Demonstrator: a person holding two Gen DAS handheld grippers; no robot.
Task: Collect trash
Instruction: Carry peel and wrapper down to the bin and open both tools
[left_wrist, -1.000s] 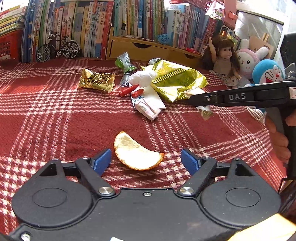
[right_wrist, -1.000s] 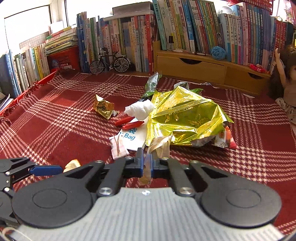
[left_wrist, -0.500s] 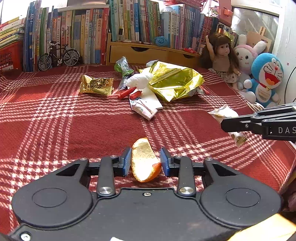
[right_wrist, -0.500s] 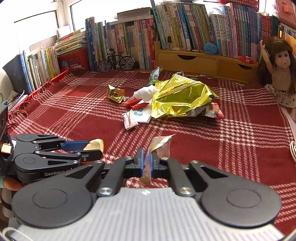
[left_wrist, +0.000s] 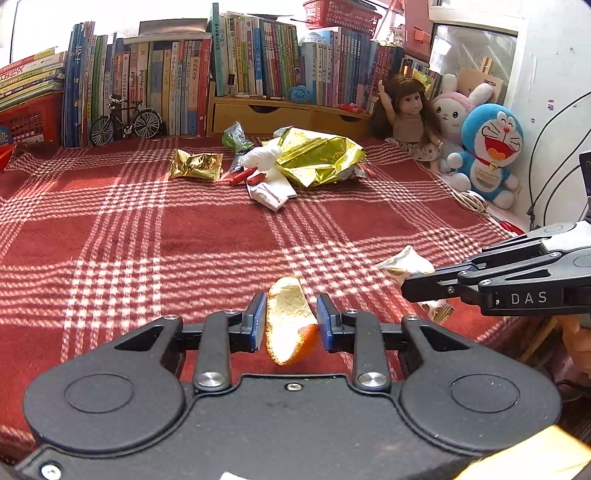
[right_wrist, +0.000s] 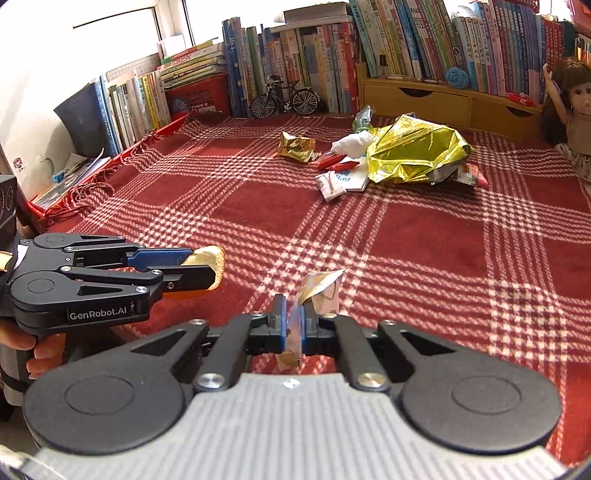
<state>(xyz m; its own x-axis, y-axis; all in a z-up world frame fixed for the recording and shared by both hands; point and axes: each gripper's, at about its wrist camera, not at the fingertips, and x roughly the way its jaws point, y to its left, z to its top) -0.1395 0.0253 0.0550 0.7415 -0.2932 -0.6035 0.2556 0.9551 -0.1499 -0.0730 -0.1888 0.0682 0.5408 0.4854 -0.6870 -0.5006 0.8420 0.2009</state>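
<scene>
My left gripper (left_wrist: 291, 314) holds an orange peel (left_wrist: 286, 321) upright between its blue pads, which are still closing on it, just above the red plaid cloth (left_wrist: 147, 240). My right gripper (right_wrist: 293, 314) is shut on a small crumpled wrapper (right_wrist: 321, 288). Each shows in the other's view: the right gripper (left_wrist: 406, 288) with its wrapper (left_wrist: 406, 260), the left gripper (right_wrist: 201, 267) with the peel (right_wrist: 210, 256). Far back lies the trash pile: a large gold foil bag (left_wrist: 317, 160), a small gold wrapper (left_wrist: 195, 166), a white tissue (left_wrist: 260, 157), red pieces (left_wrist: 243, 176), a white packet (left_wrist: 271, 192) and a green wrapper (left_wrist: 234, 140).
Books (left_wrist: 166, 85) line the back, with a model bicycle (left_wrist: 125, 120) and wooden drawers (left_wrist: 277, 114) in front. A doll (left_wrist: 406, 114) and plush toys (left_wrist: 487, 147) sit at the back right, beside cables (left_wrist: 546, 166). The cloth's fringed left edge (right_wrist: 85, 192) borders more books.
The left jaws closed on the orange peel and lifted it off the cloth. Both grippers drew back from the trash pile, the right one still holding its wrapper.
</scene>
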